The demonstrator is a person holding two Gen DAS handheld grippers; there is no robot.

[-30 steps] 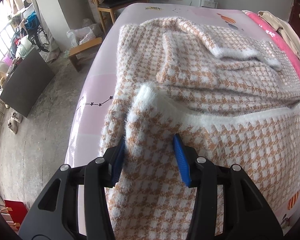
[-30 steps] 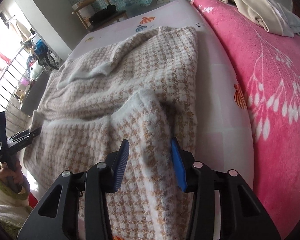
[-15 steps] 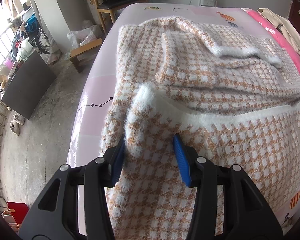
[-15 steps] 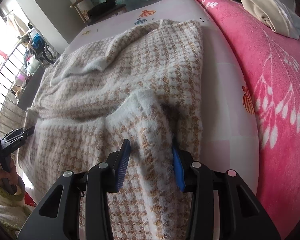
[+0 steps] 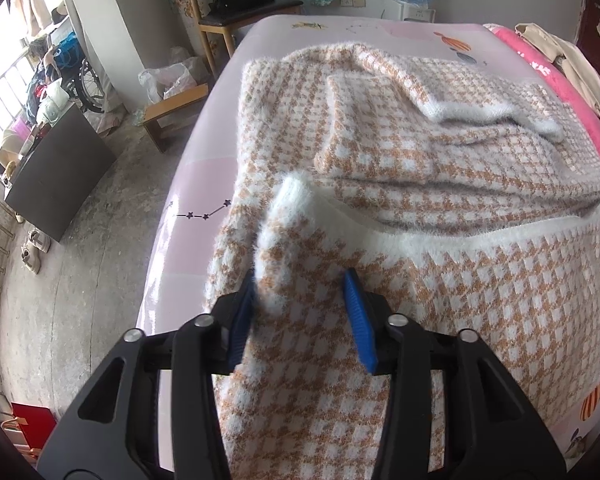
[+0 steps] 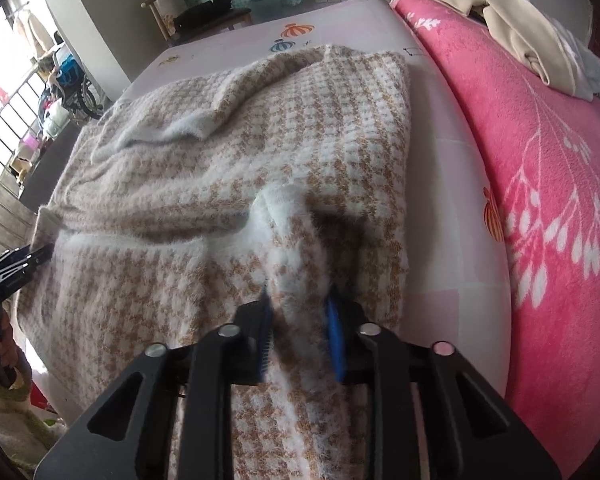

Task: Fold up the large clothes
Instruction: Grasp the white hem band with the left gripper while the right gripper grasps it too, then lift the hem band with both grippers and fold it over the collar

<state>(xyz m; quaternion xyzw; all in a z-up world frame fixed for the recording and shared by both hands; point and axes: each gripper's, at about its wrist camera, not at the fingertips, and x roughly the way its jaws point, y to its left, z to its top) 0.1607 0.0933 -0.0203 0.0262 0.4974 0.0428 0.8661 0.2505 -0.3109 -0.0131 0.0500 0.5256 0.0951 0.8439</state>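
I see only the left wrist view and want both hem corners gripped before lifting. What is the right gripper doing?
Observer: The right gripper is closing its jaws, with a raised fold of the sweater hem pinched between them.
Operator: Is the sweater's right edge touching the pink blanket?
Observer: No. A strip of bare sheet lies between that edge and the blanket.
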